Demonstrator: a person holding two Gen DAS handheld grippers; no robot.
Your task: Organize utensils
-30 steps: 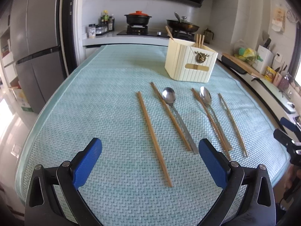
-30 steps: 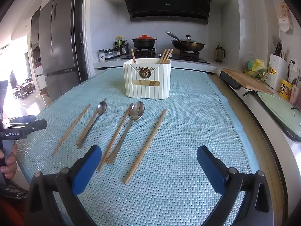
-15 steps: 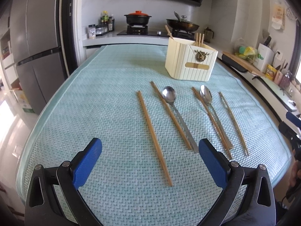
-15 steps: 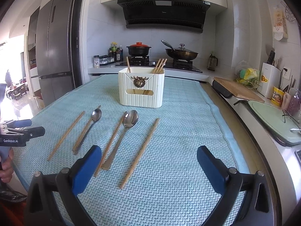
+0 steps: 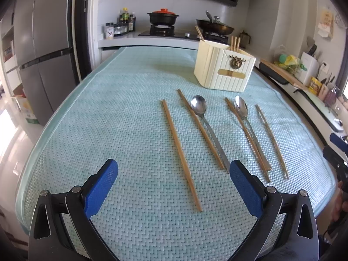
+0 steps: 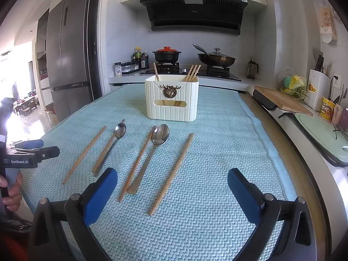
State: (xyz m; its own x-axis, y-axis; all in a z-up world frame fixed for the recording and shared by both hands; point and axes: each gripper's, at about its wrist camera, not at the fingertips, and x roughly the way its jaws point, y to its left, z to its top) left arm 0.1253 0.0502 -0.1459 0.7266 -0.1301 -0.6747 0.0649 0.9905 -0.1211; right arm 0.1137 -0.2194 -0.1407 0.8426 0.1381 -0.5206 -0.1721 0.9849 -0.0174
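Several wooden chopsticks and two metal spoons lie in a row on a light blue mat [image 5: 108, 119]. A cream utensil holder [image 5: 225, 69] with several chopsticks in it stands behind them; it also shows in the right wrist view [image 6: 173, 100]. My left gripper [image 5: 174, 184] is open and empty, near the leftmost chopstick [image 5: 180, 152]. My right gripper [image 6: 171, 191] is open and empty over the rightmost chopstick [image 6: 173, 173]. The left spoon [image 5: 206, 124] and the right spoon [image 6: 154, 152] each lie beside a chopstick.
A stove with a red-lidded pot [image 6: 166, 54] and a wok [image 6: 216, 59] is behind the mat. A fridge [image 6: 69, 65] stands at the left. A cutting board [image 6: 282, 100] and a knife block [image 6: 318, 91] are on the right counter.
Both views have shifted slightly: the right gripper has tilted up and drawn back a little. The utensils have not moved. Both grippers stay open.
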